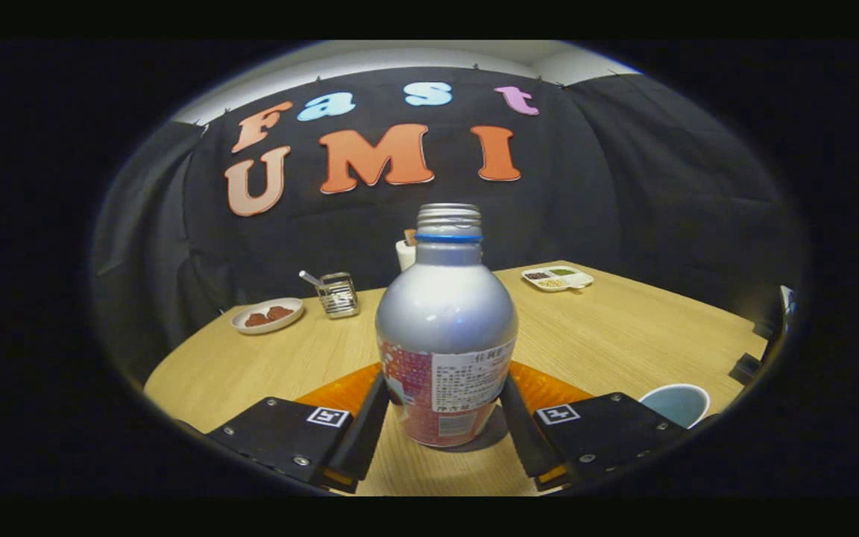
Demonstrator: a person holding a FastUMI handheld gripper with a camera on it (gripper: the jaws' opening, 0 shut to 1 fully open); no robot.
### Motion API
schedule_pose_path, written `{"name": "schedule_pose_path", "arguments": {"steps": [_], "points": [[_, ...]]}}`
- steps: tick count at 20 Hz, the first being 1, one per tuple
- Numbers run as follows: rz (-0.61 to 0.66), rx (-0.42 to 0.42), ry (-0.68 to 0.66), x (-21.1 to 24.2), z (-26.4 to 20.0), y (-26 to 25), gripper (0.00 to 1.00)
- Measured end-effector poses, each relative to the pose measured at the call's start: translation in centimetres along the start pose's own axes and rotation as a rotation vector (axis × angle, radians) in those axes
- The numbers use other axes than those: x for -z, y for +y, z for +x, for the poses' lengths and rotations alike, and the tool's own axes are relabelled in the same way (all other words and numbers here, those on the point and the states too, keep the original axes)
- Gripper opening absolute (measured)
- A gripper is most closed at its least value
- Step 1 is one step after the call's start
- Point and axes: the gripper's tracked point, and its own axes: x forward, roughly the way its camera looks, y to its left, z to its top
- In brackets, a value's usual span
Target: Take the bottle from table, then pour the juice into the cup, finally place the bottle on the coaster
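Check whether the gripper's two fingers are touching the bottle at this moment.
Touching. In the gripper view both fingers lie flush against the sides of the bottle, with no gap showing on either side. The bottle stands upright between them.

The bottle (446, 328) hides most of the orange coaster (549, 388) and part of a white holder (405, 255) near the table's far edge. The cup (675, 403) is partly hidden behind one finger (520, 432) of the gripper (441, 436).

You've got a brushed, matt-silver metal bottle (446, 313) with a glossy printed paper label, standing on pale, smooth wood-grain table (608, 335); far left, a glossy white plate (267, 315) beside a shiny wire-metal holder (338, 294).
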Motion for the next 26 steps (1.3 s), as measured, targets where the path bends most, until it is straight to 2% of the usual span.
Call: {"name": "schedule_pose_path", "arguments": {"steps": [10, 17, 20, 26], "points": [[-0.079, 0.015, 0.012, 1.5, 2.3, 0.1, 0.80], [-0.067, 0.036, 0.000, 1.4, 2.1, -0.3, 0.81], [-0.059, 0.020, 0.003, 2.1, 1.6, 0.1, 0.96], [-0.022, 0.013, 0.016, 2.5, -2.1, 0.5, 0.97]]}}
